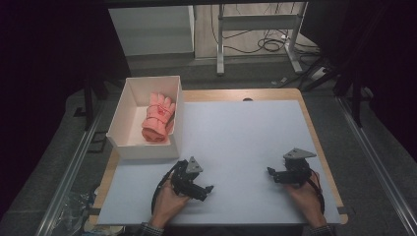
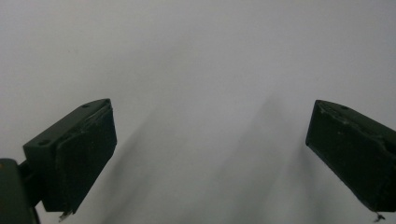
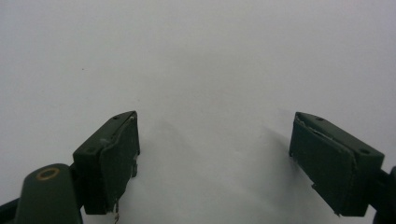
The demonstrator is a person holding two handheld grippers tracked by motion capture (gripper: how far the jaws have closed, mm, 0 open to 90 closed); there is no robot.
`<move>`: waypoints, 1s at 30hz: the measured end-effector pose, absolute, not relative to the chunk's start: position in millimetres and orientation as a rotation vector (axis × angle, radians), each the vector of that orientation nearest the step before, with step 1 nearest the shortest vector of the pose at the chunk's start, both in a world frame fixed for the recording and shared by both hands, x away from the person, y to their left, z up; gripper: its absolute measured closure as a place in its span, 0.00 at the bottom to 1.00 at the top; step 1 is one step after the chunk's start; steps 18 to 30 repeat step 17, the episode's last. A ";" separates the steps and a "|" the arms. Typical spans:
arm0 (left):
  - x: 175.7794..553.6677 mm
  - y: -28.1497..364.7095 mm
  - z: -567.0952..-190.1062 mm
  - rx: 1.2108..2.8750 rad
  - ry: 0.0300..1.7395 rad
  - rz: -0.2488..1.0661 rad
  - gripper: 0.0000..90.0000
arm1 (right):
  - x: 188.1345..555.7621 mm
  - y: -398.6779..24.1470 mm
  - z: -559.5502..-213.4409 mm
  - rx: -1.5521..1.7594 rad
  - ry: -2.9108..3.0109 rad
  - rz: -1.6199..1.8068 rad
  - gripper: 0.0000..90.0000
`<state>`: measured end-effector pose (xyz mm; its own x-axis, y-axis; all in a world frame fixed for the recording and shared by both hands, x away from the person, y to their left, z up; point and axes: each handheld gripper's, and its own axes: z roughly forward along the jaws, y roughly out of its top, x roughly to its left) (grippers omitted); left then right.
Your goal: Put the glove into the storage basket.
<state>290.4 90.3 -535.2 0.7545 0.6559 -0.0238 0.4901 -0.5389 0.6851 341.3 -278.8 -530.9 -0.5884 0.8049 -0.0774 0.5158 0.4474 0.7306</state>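
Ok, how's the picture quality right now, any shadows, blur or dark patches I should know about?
High view: the room around the white table sheet is very dark, the pink rolled gloves in the white cardboard box well lit. Left gripper view: soft grey shadows streak the sheet between the open left tongs; edges slightly blurred. Right gripper view: fainter shadows beside the open right tongs; no glare.
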 end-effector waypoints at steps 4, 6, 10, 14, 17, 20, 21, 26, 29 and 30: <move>290.9 86.9 -543.2 2.278 0.859 0.307 0.02 | 341.3 -278.8 -530.9 1.113 2.287 0.944 0.18; 291.5 87.2 -544.3 2.268 0.861 0.294 0.01 | 341.3 -278.8 -530.9 1.113 2.287 0.944 0.18; 291.8 88.5 -546.7 2.250 0.856 0.293 0.00 | 341.3 -278.8 -530.9 1.112 2.287 0.944 0.18; 291.8 88.1 -547.2 2.253 0.854 0.294 0.00 | 341.2 -279.1 -531.2 1.116 2.288 0.946 0.18; 291.7 88.1 -547.3 2.252 0.853 0.293 0.00 | 341.2 -278.9 -531.1 1.114 2.288 0.943 0.18; 291.7 88.1 -547.3 2.252 0.853 0.293 0.00 | 341.2 -278.9 -531.1 1.114 2.288 0.943 0.18; 291.7 88.1 -547.3 2.252 0.853 0.293 0.00 | 341.2 -278.9 -531.1 1.114 2.288 0.943 0.18; 291.7 88.1 -547.3 2.252 0.853 0.293 0.00 | 341.2 -278.9 -531.1 1.114 2.288 0.943 0.18; 291.7 88.1 -547.3 2.252 0.853 0.293 0.00 | 341.2 -278.9 -531.1 1.114 2.288 0.943 0.18; 291.7 88.1 -547.3 2.252 0.853 0.293 0.00 | 341.2 -278.9 -531.1 1.114 2.288 0.943 0.18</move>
